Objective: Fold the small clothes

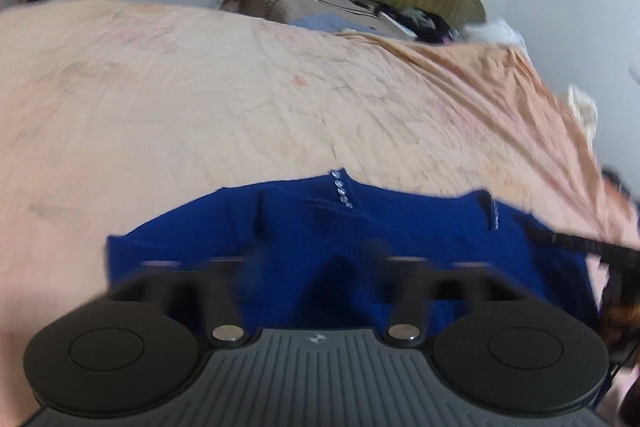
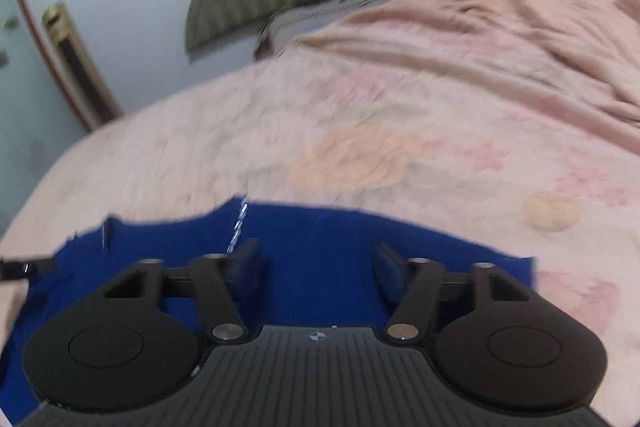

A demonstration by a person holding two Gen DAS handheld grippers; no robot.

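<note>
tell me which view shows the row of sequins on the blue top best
The left wrist view: the sequins on the blue top appear as separate shiny dots, unobstructed. In the right wrist view the same row is smeared by blur, its lower end against a gripper finger.

Right tool [image 2: 318, 263], its jaws apart, hovers over blue garment [image 2: 320, 227] on pink bedspread [image 2: 360, 115].

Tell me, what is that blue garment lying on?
The blue garment lies on a pink bedsheet with faint flower prints, which spreads out on all sides of it. Whatever is directly beneath the garment is covered, and so is its near part, hidden behind the fingers.
</note>
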